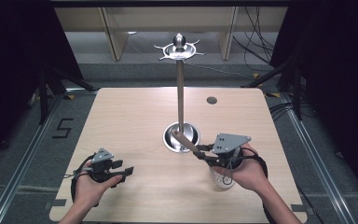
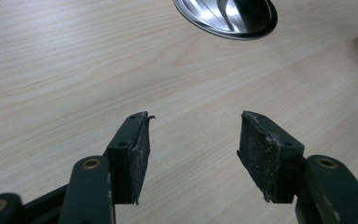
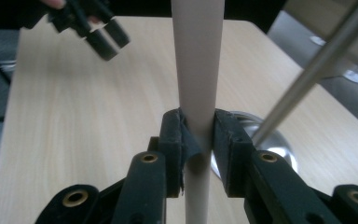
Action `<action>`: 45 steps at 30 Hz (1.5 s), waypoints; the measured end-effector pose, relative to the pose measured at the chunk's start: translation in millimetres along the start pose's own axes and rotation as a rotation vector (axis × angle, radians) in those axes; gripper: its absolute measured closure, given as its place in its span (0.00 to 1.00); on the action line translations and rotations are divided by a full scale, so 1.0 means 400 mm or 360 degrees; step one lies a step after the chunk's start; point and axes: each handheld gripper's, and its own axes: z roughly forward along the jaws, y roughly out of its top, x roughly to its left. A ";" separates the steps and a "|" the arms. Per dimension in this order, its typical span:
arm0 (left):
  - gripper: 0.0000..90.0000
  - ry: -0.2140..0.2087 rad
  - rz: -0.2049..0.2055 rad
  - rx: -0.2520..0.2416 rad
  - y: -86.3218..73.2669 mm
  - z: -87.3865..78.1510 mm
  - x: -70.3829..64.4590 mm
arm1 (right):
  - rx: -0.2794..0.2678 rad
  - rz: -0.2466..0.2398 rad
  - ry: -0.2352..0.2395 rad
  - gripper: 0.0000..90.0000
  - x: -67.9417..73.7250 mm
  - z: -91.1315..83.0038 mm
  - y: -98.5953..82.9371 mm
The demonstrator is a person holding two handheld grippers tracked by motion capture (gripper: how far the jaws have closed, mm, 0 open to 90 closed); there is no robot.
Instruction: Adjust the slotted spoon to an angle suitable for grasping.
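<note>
Left gripper: your left gripper (image 1: 121,170) sits over the near left part of the table (image 1: 121,121), held in your left hand (image 1: 91,184). In the left gripper view its jaws stand wide apart with only bare wood between them, and the pads (image 2: 140,149) look worn and dusty.

Right gripper: your right gripper (image 1: 200,154) sits over the near right part of the table, in your right hand (image 1: 247,170), with its grey three-cornered plate (image 1: 230,141) on top. In the right gripper view its jaws are closed tight on a pale rod (image 3: 198,70), one pad on each side.

Pale rod: in the high view the rod (image 1: 185,141) slants from your right gripper up and left, and its far end lies over the round base. You cannot tell whether it touches the base.

Metal stand: a round shiny base (image 1: 170,135) rests near the middle of the table. A thin metal pole (image 1: 180,93) rises upright from it and carries a small spiked metal dish (image 1: 179,50) with a ball on top. In the right gripper view the pole (image 3: 317,65) runs slanted, just right of the held rod.

Clear cup: a small see-through container (image 1: 221,178) sits under your right hand by the near right edge. Its contents are too small to tell.

Table hole: a dark round grommet (image 1: 211,100) lies near the far edge, right of the pole.
</note>
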 end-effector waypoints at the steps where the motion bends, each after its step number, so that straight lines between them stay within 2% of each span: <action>1: 0.47 -0.0002 0.0000 -0.0001 0.000 0.000 0.000 | 0.0000 0.0000 0.0000 0.83 0.000 0.000 0.000; 4: 0.47 0.0006 0.0017 0.0009 0.001 -0.002 0.002 | -0.0068 0.0048 -0.0076 0.83 -0.007 -0.016 -0.005; 5: 0.47 0.0003 0.0005 -0.0002 0.000 -0.001 0.001 | -0.0074 0.0081 -0.0096 0.83 -0.008 -0.023 -0.007; 6: 0.47 0.0001 0.0001 -0.0006 0.000 0.000 0.000 | -0.0094 0.0079 -0.0118 0.83 -0.011 -0.027 -0.009; 7: 0.47 0.0021 0.0018 0.0014 0.001 -0.001 0.003 | -0.0117 0.0098 -0.0146 0.83 -0.013 -0.032 -0.011; 8: 0.47 0.0015 0.0008 0.0008 0.001 0.000 0.002 | -0.0128 0.0149 -0.0181 0.83 -0.013 -0.039 -0.013; 10: 0.46 0.0018 0.0003 0.0016 0.001 0.000 0.003 | -0.0196 0.0184 -0.0263 0.83 -0.022 -0.052 -0.016; 13: 0.46 0.0013 0.0011 0.0009 0.001 -0.001 0.004 | -0.0233 0.0221 -0.0279 0.83 -0.026 -0.059 -0.019; 15: 0.46 0.0012 0.0010 0.0006 0.001 -0.001 0.004 | -0.0234 0.0281 -0.0293 0.83 -0.028 -0.068 -0.021; 16: 0.46 0.0013 0.0007 0.0004 0.001 0.000 0.004 | -0.0237 0.0290 -0.0275 0.83 -0.033 -0.074 -0.023; 20: 0.46 0.0010 -0.0001 0.0015 0.001 0.001 0.004 | -0.0264 0.0314 -0.0285 0.83 -0.036 -0.077 -0.027; 22: 0.46 0.0010 0.0021 0.0014 0.002 0.001 0.006 | -0.0266 0.0319 -0.0304 0.83 -0.037 -0.080 -0.029; 24: 0.46 0.0001 0.0000 0.0006 0.001 0.002 0.003 | -0.0304 0.0352 -0.0316 0.83 -0.036 -0.081 -0.032; 25: 0.46 0.0002 0.0011 0.0005 0.001 0.002 0.005 | -0.0300 0.0380 -0.0317 0.83 -0.035 -0.087 -0.033; 26: 0.46 0.0001 0.0008 0.0006 0.001 0.002 0.004 | -0.0300 0.0380 -0.0317 0.83 -0.035 -0.087 -0.033; 27: 0.46 0.0003 0.0008 0.0010 0.001 0.002 0.004 | -0.0349 0.0351 -0.0380 0.83 -0.035 -0.090 -0.034; 30: 0.46 0.0007 0.0007 -0.0001 0.001 0.003 0.004 | -0.0364 0.0332 -0.0388 0.83 -0.036 -0.095 -0.033; 32: 0.46 0.0001 0.0008 -0.0006 0.001 0.004 0.004 | -0.0366 0.0369 -0.0414 0.83 -0.031 -0.099 -0.031; 33: 0.46 0.0000 0.0009 -0.0007 0.001 0.004 0.005 | -0.0378 0.0358 -0.0431 0.83 -0.032 -0.102 -0.031; 35: 0.46 0.0001 0.0010 -0.0009 0.001 0.003 0.005 | -0.0391 0.0392 -0.0443 0.83 -0.030 -0.106 -0.026; 37: 0.46 0.0012 0.0015 -0.0006 0.002 0.003 0.006 | -0.0400 0.0377 -0.0461 0.83 -0.031 -0.108 -0.024; 38: 0.46 0.0012 -0.0001 -0.0010 0.001 0.003 0.005 | -0.0396 0.0404 -0.0466 0.83 -0.028 -0.109 -0.021; 39: 0.46 0.0012 -0.0001 -0.0010 0.001 0.003 0.005 | -0.0414 0.0386 -0.0456 0.83 -0.031 -0.108 -0.019; 40: 0.46 0.0014 0.0001 -0.0013 0.001 0.002 0.005 | -0.0411 0.0370 -0.0485 0.83 -0.033 -0.111 -0.018; 41: 0.46 0.0018 0.0004 -0.0012 0.002 0.002 0.006 | -0.0403 0.0409 -0.0464 0.83 -0.029 -0.112 -0.014; 42: 0.46 0.0018 0.0001 -0.0019 0.002 0.003 0.006 | -0.0410 0.0416 -0.0472 0.83 -0.027 -0.113 -0.013; 43: 0.46 0.0015 -0.0003 -0.0022 0.002 0.003 0.005 | -0.0419 0.0353 -0.0485 0.83 -0.034 -0.114 -0.011; 45: 0.47 0.0023 0.0000 -0.0026 0.003 0.003 0.005 | -0.0437 0.0355 -0.0498 0.83 -0.032 -0.116 -0.008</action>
